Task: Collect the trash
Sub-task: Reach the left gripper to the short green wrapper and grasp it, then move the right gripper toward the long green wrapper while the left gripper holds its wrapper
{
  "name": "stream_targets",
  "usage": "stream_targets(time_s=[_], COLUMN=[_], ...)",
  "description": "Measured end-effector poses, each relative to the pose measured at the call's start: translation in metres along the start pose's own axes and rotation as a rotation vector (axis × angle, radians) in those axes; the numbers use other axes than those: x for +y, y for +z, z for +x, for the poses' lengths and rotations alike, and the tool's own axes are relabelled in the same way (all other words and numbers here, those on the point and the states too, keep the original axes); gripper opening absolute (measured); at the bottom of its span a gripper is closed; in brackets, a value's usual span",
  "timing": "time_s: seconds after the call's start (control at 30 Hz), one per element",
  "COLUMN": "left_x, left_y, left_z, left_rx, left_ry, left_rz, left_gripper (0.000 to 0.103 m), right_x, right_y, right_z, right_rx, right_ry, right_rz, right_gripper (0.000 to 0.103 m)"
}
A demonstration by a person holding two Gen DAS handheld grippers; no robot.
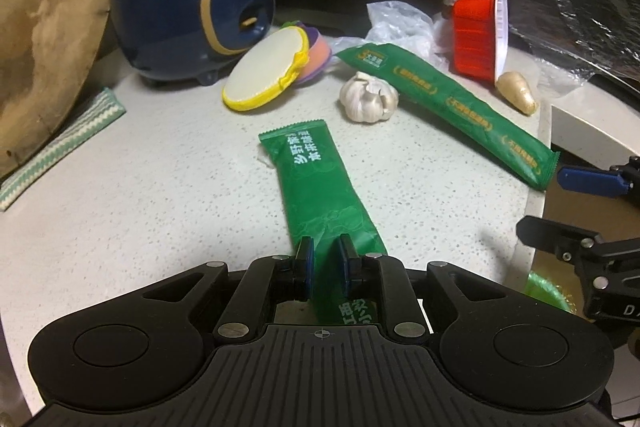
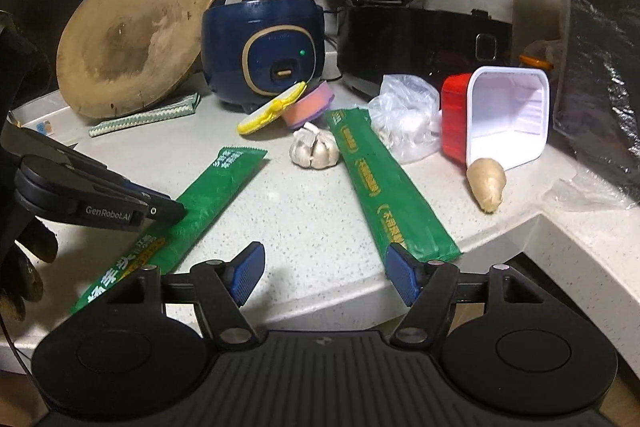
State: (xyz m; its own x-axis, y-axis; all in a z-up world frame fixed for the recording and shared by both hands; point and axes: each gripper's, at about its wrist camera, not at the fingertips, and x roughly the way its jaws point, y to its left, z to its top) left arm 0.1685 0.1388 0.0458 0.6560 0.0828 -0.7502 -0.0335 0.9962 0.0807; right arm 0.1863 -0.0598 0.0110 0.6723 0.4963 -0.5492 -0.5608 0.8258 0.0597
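- My left gripper [image 1: 325,254] straddles the near end of the short green plastic wrapper [image 1: 316,183], lying flat on the speckled white countertop [image 1: 160,187]; its jaws stand slightly apart, so the film could slip free.
- My right gripper [image 2: 325,273] is spread, empty, beside the long green wrapper [image 2: 376,183]; closing early could nudge it off the edge.
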Motion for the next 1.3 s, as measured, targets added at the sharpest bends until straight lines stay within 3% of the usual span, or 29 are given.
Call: stream_targets(time_s=[0.27,0.5,0.67,0.77,0.83,0.93,1.03,1.1,1.3], left_x=[-0.005,-0.005,0.002,0.005,-0.002,-0.023,-0.038,-0.038,-0.011], left_y=[0.002,0.005,0.010,0.015,0.017,0.015,0.006,0.000,-0.013], left_z=[0.004,0.008,0.008,-0.005,-0.010,-0.003,0.008,0.007,-0.001], left_rx=[0.008,0.016,0.028,-0.030,-0.057,-0.035,-0.010,-0.035,-0.017], left_ry=[-0.002,-0.032,-0.071,-0.106,-0.098,-0.059,-0.002,0.017,0.109], left_rz=[-0.002,-0.033,-0.078,-0.110,-0.071,0.028,0.142,0.198,0.207], left_gripper=[0.016,0.016,0.016,0.017,0.017,0.017,0.019,0.020,0.020], right_x=[-0.005,-0.005,-0.006,-0.010,-0.008,-0.006,-0.008,-0.008,-0.001], right_y=[-0.007,-0.012,-0.020,-0.023,-0.022,-0.017,-0.005,0.002,0.016], right_z=[0.014,0.014,0.023,0.023,0.015,0.002,-0.003,0.000,0.031], right_rx=[0.033,0.026,0.078,0.078,0.033,-0.030,-0.051,-0.051,-0.013], right_ry=[0.020,0.026,0.068,0.089,0.042,-0.028,-0.042,-0.043,-0.066], right_rz=[0.047,0.055,0.100,0.141,0.111,0.063,0.043,0.024,-0.034], right_gripper=[0.069,0.080,0.087,0.087,0.087,0.087,0.087,0.087,0.087])
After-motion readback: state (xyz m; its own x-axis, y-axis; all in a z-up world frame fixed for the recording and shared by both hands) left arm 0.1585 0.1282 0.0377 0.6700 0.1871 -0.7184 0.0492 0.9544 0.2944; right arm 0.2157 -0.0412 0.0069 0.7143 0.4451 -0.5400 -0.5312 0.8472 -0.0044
